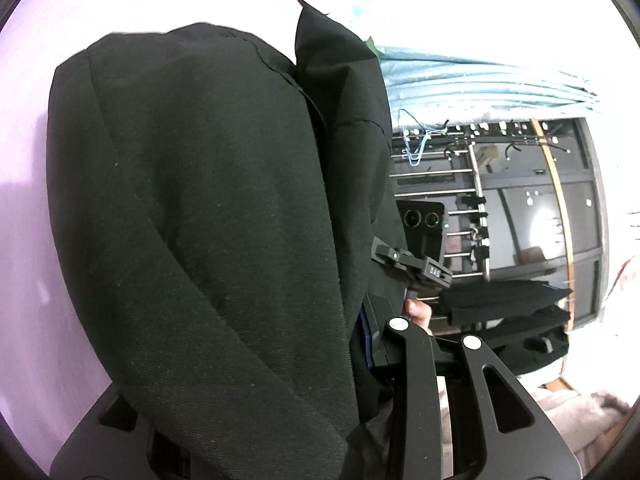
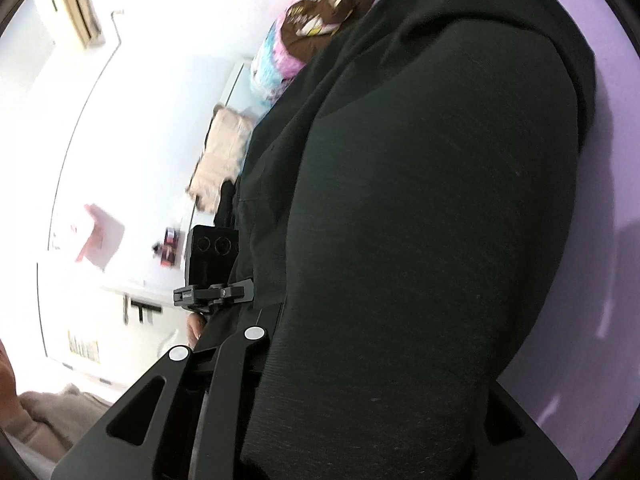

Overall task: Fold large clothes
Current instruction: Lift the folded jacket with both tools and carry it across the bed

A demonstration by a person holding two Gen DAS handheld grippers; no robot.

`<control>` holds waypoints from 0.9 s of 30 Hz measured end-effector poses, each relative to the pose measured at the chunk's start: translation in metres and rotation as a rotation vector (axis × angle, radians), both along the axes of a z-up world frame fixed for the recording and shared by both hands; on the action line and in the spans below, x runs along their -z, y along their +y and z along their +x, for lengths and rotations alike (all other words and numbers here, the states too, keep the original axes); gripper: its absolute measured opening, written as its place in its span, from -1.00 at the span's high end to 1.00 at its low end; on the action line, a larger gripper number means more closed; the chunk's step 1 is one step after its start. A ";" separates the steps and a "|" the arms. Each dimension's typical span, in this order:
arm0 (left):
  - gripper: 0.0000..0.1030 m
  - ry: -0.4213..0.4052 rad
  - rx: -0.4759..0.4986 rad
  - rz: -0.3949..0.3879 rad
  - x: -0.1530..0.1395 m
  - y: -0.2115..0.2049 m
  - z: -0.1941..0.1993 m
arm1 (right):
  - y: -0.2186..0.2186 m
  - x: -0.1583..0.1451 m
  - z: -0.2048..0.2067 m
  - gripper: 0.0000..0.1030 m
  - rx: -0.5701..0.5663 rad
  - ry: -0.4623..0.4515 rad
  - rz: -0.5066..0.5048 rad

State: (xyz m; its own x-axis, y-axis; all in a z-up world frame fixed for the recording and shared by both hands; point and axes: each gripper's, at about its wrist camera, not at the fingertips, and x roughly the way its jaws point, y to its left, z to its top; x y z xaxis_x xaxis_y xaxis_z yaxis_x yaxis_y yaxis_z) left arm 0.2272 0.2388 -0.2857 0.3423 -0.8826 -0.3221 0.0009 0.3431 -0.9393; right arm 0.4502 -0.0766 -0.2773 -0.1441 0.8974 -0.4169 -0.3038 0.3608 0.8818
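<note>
Garment [image 1: 208,200] draped over both tools, lifted off bed [image 1: 24,240].

the garment [image 1: 208,220] hangs over the bed sheet [image 1: 24,280], with the clothes rack [image 1: 476,200] to its right.

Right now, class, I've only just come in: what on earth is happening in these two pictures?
A person is folding a large black garment over a lilac bed sheet, with a handheld gripper in each hand. The cloth drapes over both grippers and fills most of each view, so the fingertips are hidden. It looks gripped in both and lifted off the sheet. From the left gripper's camera, the right gripper shows beside the cloth, with a metal clothes rack behind it. The fold is not finished.
</note>
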 end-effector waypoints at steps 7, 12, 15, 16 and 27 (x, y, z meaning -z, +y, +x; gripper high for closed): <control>0.42 -0.031 -0.091 0.042 -0.040 0.038 -0.077 | 0.055 -0.044 -0.033 0.65 -0.120 -0.058 0.013; 0.42 -0.089 -0.159 0.087 -0.094 0.070 -0.111 | 0.102 -0.086 -0.034 0.64 -0.205 -0.123 0.051; 0.42 -0.132 -0.201 0.108 -0.124 0.101 -0.129 | 0.155 -0.121 -0.026 0.64 -0.249 -0.168 0.076; 0.41 -0.152 -0.221 0.114 -0.139 0.113 -0.136 | 0.166 -0.133 -0.022 0.64 -0.268 -0.187 0.086; 0.41 -0.280 -0.398 0.235 -0.260 0.246 -0.175 | 0.195 -0.171 -0.014 0.63 -0.449 -0.344 0.193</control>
